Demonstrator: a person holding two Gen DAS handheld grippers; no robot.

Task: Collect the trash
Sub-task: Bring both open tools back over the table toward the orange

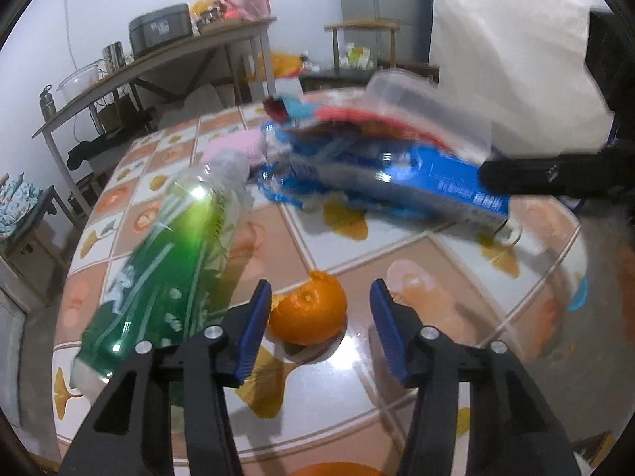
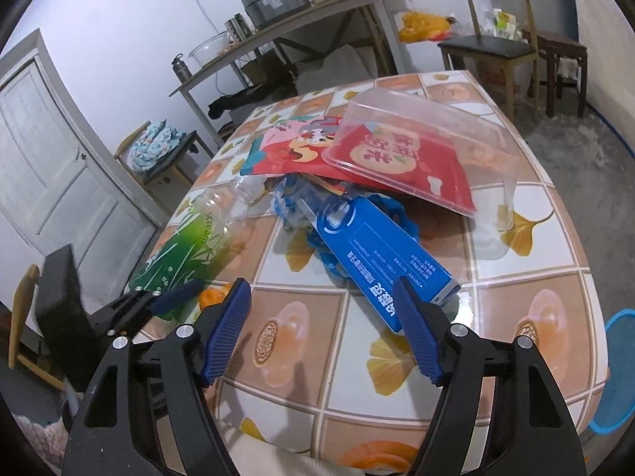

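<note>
Trash lies on a tiled table [image 2: 528,289]. An orange peel [image 1: 307,311] sits just ahead of my open left gripper [image 1: 319,309], between its blue pads. A green plastic bottle [image 1: 170,269] lies to its left and also shows in the right wrist view [image 2: 190,246]. A blue carton [image 2: 381,258] lies just ahead of my open, empty right gripper [image 2: 323,317], near its right pad. The carton also shows in the left wrist view [image 1: 444,186]. A clear plastic lid [image 2: 420,139] rests on red packaging [image 2: 397,162] behind it, with crumpled blue plastic [image 2: 301,206] beneath.
A blue bin [image 2: 619,365] stands at the table's right edge. A chair [image 2: 492,47] and a side table [image 2: 278,27] with a cooker stand behind. A chair with cloth [image 2: 158,150] and a white door [image 2: 51,158] are at left.
</note>
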